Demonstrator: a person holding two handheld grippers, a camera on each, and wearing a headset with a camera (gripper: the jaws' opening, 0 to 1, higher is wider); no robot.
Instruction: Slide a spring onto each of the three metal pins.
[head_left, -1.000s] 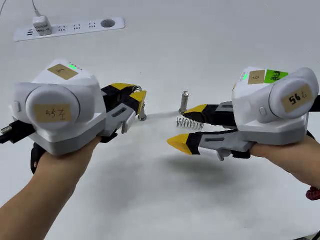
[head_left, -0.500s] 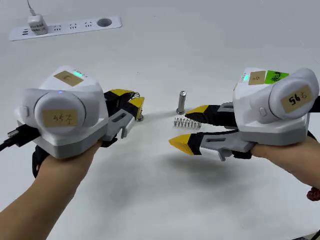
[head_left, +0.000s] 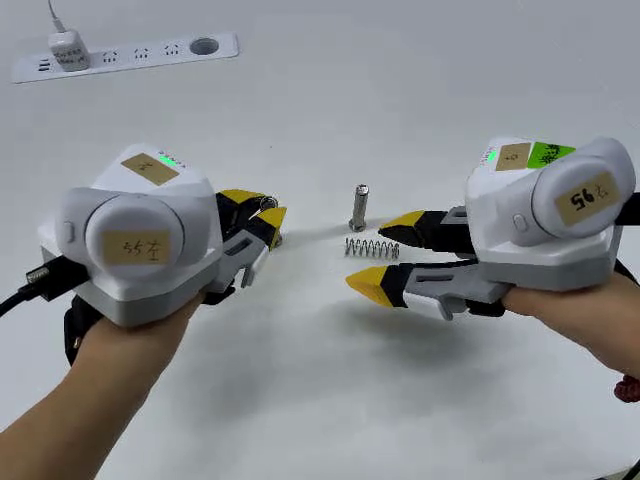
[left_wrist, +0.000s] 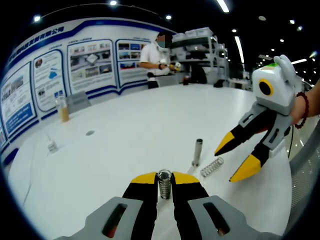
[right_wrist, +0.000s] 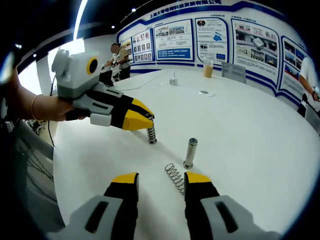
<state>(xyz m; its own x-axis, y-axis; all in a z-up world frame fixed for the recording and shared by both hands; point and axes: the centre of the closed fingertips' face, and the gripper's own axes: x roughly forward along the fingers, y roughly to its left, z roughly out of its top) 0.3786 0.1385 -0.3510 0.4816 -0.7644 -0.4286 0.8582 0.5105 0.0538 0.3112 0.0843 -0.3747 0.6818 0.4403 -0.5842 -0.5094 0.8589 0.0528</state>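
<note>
Two jaws of the left gripper (left_wrist: 164, 176) pinch the top of an upright spring (left_wrist: 164, 187) standing on the table (left_wrist: 125, 130); the right gripper (right_wrist: 161, 178) gapes wide, tips near the loose spring (right_wrist: 175, 178), which lies just beside the bare pin (right_wrist: 190, 152); best to grip that coil lightly near one end, then stand its free end over the pin's tip.

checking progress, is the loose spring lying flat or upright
Lying flat: the spring rests on its side beside the upright pin.
</note>
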